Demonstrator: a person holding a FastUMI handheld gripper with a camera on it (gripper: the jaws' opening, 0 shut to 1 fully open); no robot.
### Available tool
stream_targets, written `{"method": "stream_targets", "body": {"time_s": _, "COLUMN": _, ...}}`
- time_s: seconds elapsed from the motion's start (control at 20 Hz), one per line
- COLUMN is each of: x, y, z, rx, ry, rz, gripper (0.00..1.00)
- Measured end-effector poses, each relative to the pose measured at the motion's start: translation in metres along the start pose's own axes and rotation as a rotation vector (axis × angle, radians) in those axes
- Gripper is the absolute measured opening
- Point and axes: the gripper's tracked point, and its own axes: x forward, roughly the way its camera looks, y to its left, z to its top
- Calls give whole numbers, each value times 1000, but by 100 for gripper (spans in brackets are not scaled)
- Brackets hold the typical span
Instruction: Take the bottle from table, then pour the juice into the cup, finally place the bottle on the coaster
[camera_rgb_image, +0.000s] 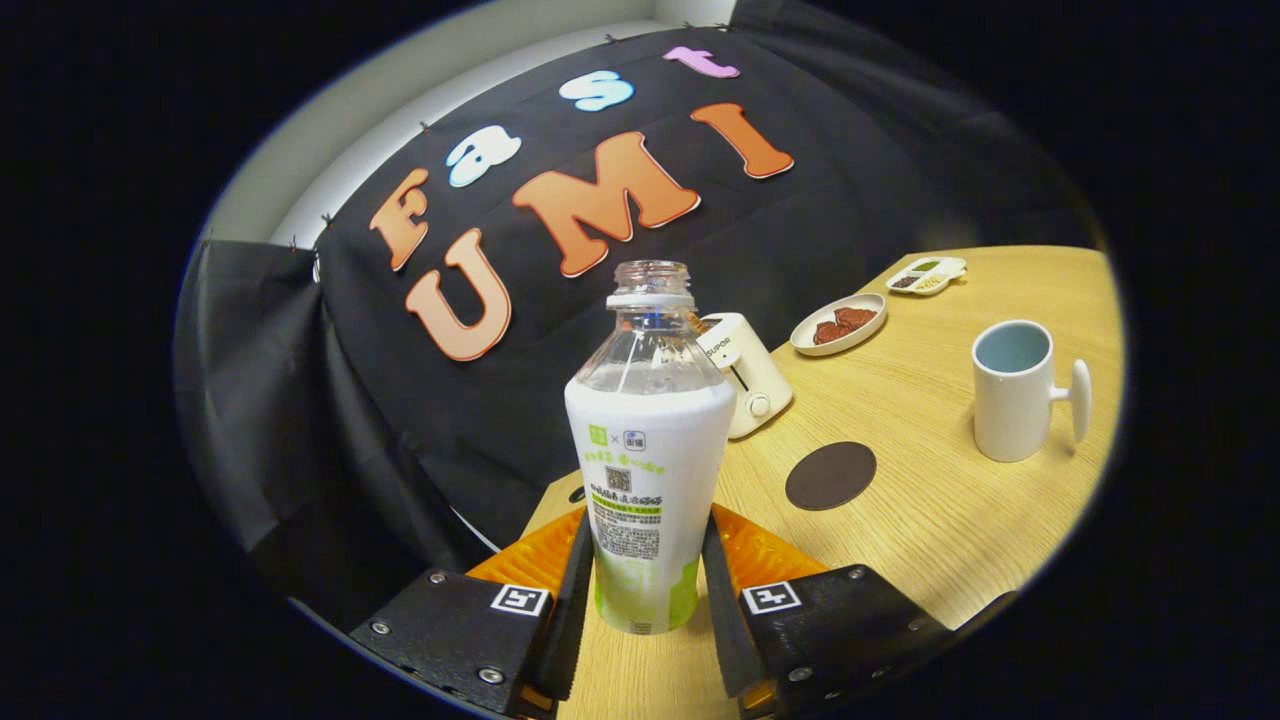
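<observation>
Bottle (650, 450) hides part of toaster (745, 375); small tray (928, 275) contents too small to tell.

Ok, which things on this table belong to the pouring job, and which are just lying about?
Job:
- bottle, uncapped, between the tool fingers, which press on both its sides
- mug, beyond the fingers
- round dark coaster, between bottle and mug

Lying about:
- toaster, behind the bottle
- plate of reddish food
- divided dish

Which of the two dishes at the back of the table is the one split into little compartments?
The small white tray, farthest from the fingers, past the cup. The oval plate nearer the toaster is undivided and holds reddish-brown pieces.
</observation>
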Motion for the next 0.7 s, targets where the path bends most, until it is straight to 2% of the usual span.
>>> {"method": "stream_targets", "body": {"time_s": 0.4, "x": 5, "y": -36, "z": 31, "rx": 267, "ry": -9, "rz": -8, "gripper": 56}}
{"method": "stream_targets", "body": {"time_s": 0.7, "x": 9, "y": -64, "z": 51, "rx": 518, "ry": -50, "rz": -42, "gripper": 56}}
